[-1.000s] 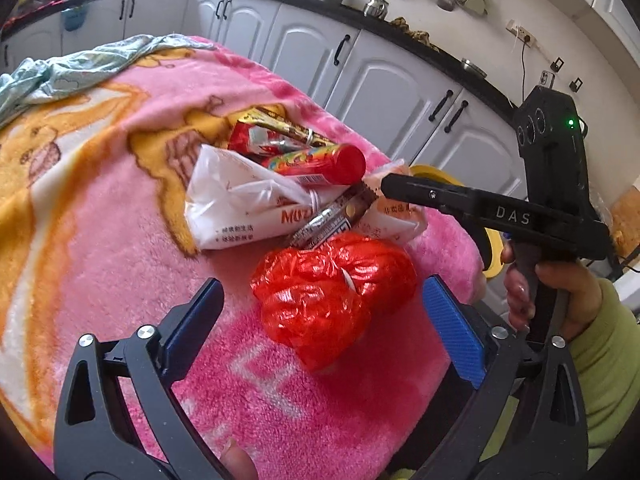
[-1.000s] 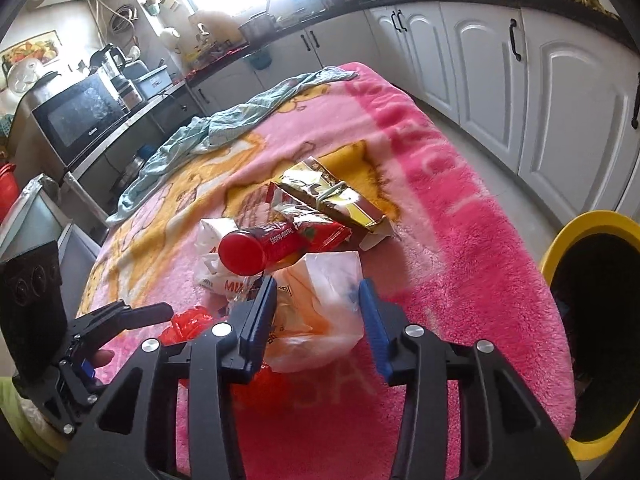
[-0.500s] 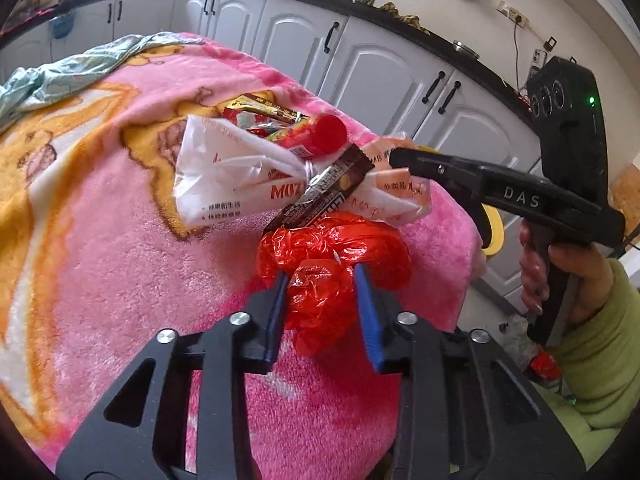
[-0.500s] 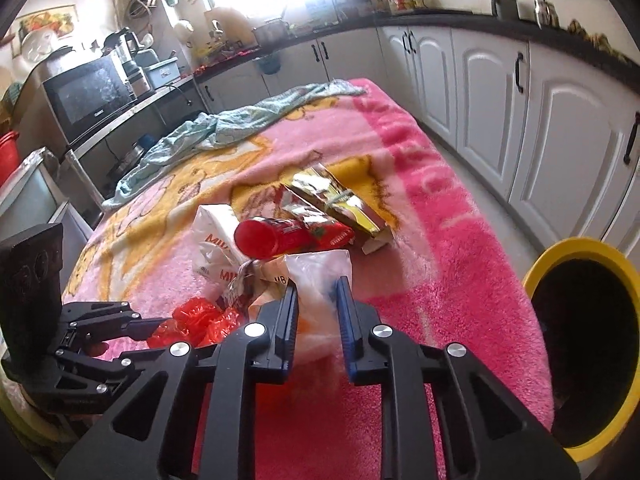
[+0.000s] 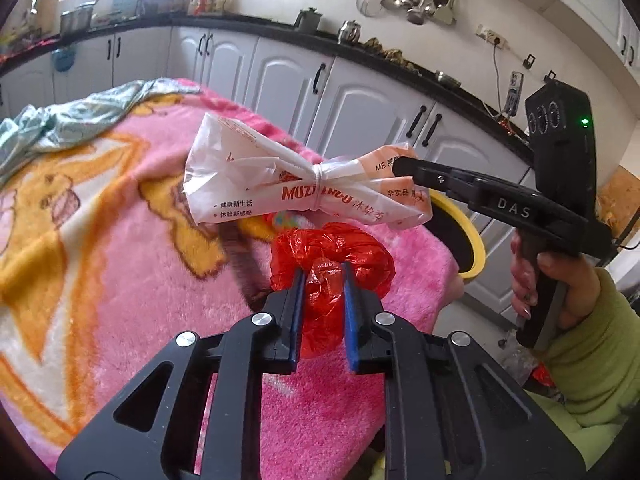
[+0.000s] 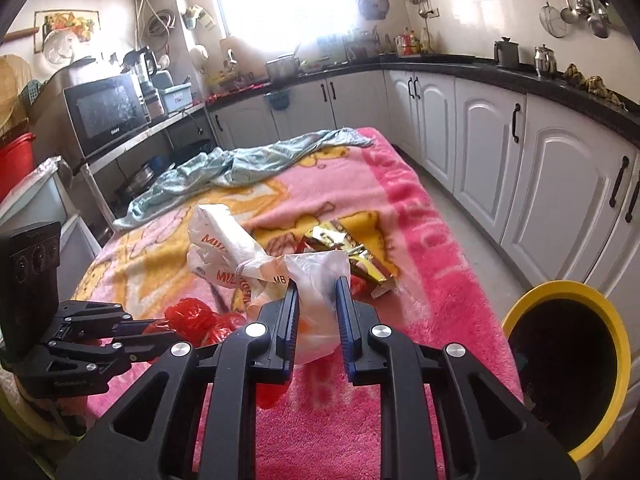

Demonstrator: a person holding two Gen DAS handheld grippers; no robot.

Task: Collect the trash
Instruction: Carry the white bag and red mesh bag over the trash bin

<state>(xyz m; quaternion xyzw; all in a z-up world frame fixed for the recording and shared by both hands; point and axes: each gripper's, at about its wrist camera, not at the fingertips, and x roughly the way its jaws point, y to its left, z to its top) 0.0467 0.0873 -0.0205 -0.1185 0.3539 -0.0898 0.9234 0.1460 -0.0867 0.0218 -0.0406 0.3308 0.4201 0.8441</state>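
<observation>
1. Both tongs have gone from spread to clamped within the last second; I read the left tongs (image 5: 322,312) as pinched on the red plastic bag (image 5: 332,256), blue pads pressing its crumpled tail from either side; the jaws stand narrow, with only the bunched film between them.
2. Right tongs (image 6: 318,320) are likewise nearly closed, gripping the loose end of the white printed bag (image 5: 296,184), which is cinched at its middle by a band.
3. A second ago both bags lay on the pink blanket (image 5: 100,240); now the white printed bag hangs in the air clear of the blanket, stretched sideways from the right tongs, and the red plastic bag looks lifted too, though its underside is hidden from me, so I cannot swear it is fully clear.
4. For the task, I judge the two grasps done and the carry begun; the yellow-rimmed bin (image 6: 568,360) stands open just off the counter's near corner, beside the white cabinets (image 6: 560,184).
5. Gold foil wrappers (image 6: 352,248) remain on the blanket beyond the white bag; I reckon they will need another trip.
6. Thin film held by its end may slip, so I would move steadily.
</observation>
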